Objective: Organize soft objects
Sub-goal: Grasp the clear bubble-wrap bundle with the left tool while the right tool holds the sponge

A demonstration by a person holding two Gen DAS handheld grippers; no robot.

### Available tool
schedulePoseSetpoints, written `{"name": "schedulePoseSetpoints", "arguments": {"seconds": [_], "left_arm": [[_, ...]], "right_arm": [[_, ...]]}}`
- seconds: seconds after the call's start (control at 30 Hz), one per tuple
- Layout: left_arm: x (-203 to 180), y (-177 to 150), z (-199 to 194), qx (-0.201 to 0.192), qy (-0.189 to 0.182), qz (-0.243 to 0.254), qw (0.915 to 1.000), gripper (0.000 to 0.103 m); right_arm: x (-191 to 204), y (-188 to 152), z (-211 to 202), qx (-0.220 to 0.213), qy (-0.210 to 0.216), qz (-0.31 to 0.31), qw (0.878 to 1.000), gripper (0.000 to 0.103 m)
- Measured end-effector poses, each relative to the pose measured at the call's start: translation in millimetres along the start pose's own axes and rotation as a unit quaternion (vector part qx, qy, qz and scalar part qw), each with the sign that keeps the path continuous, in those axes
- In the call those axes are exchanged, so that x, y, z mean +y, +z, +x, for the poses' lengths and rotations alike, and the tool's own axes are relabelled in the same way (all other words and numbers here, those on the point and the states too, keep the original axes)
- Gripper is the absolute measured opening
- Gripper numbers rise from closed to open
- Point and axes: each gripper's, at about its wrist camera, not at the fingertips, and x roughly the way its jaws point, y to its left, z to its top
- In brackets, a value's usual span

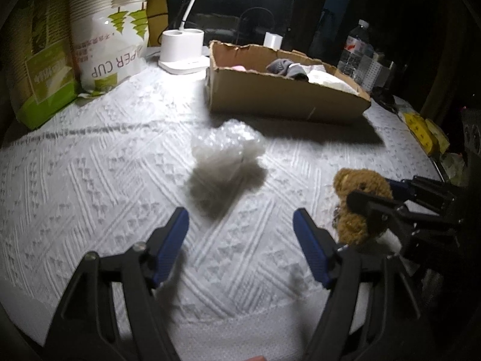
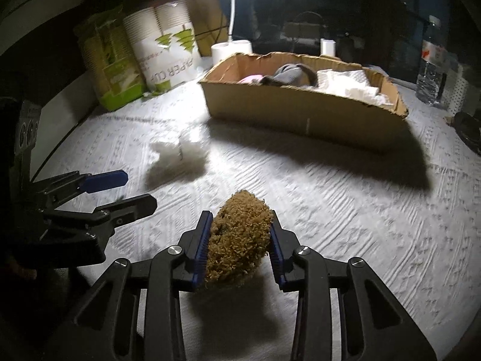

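Observation:
My right gripper (image 2: pixel 239 225) is shut on a brown teddy bear (image 2: pixel 237 237) and holds it above the white bedspread (image 2: pixel 345 210). The bear also shows in the left wrist view (image 1: pixel 357 201), at the right. My left gripper (image 1: pixel 240 225) is open and empty, just short of a crumpled piece of bubble wrap (image 1: pixel 228 153) lying on the bedspread; it also shows in the right wrist view (image 2: pixel 177 156). A cardboard box (image 2: pixel 300 111) behind holds grey and pink cloth items and white tissue.
Bags of paper cups (image 1: pixel 111 27) and a green pack (image 1: pixel 39 69) stand at the back left. A white lamp base (image 1: pixel 182 49) sits beside the box. A water bottle (image 1: pixel 356 49) and yellow packets (image 1: pixel 424 129) are at the right edge.

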Motion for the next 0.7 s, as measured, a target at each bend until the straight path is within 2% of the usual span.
{"name": "schedulePoseSetpoints", "arguments": {"seconds": [0.7], "left_arm": [[1.7, 58.9, 33.7, -0.001, 0.027, -0.001, 0.9996, 0.073]], "right_arm": [[-50.9, 45.0, 11.4, -0.027, 0.012, 0.035, 0.999, 0.037]]}}
